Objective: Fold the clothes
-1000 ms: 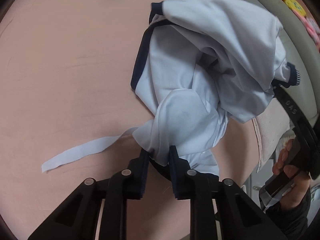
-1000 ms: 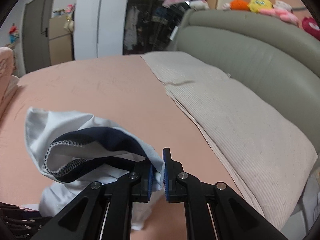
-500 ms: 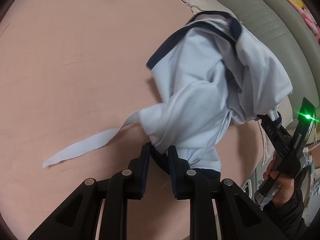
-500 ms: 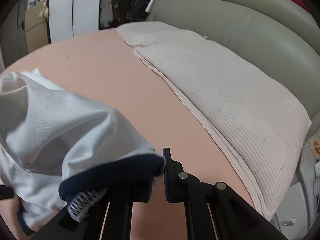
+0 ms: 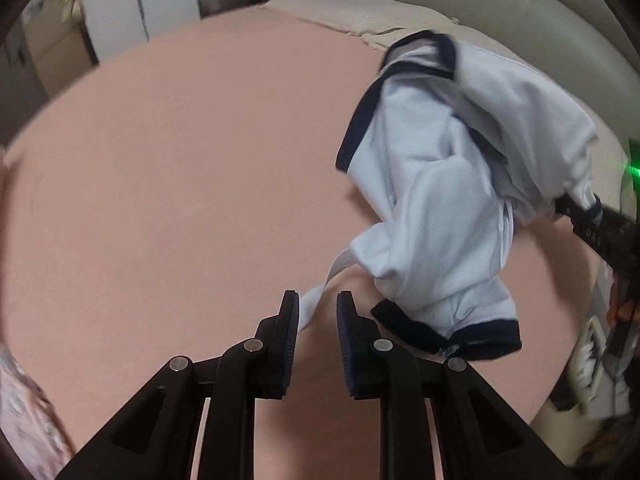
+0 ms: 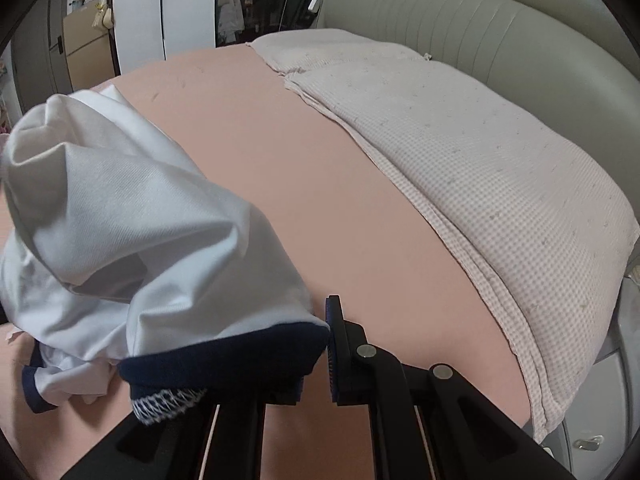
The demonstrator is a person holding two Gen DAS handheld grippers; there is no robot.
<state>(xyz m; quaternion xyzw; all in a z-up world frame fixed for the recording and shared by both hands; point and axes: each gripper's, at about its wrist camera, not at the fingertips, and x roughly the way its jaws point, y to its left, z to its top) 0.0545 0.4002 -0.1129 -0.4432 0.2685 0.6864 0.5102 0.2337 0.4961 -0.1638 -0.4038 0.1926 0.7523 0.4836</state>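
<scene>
A pale blue garment (image 5: pixel 448 200) with navy trim hangs bunched over the pink bed (image 5: pixel 180 200), its lower hem (image 5: pixel 460 340) resting on the sheet. My right gripper (image 6: pixel 326 344) is shut on the navy hem (image 6: pixel 224 356), which drapes over and hides its left finger. In the left wrist view the right gripper (image 5: pixel 560 206) holds the cloth's upper right corner. My left gripper (image 5: pixel 318 312) stands slightly apart. Only the end of a thin white strap (image 5: pixel 320 296) lies in the gap beside its left pad, and no cloth is pressed there.
Two beige checked pillows (image 6: pixel 460 152) lie along the grey padded headboard (image 6: pixel 500 40). A person's hand (image 5: pixel 618 308) holds the right gripper's handle at the bed's right edge. A wardrobe and boxes stand beyond the far end of the bed.
The garment bundle has left my left jaws and now sits to their right, with its hem on the bed. The left view has rolled. The right gripper has sunk with its hem.
</scene>
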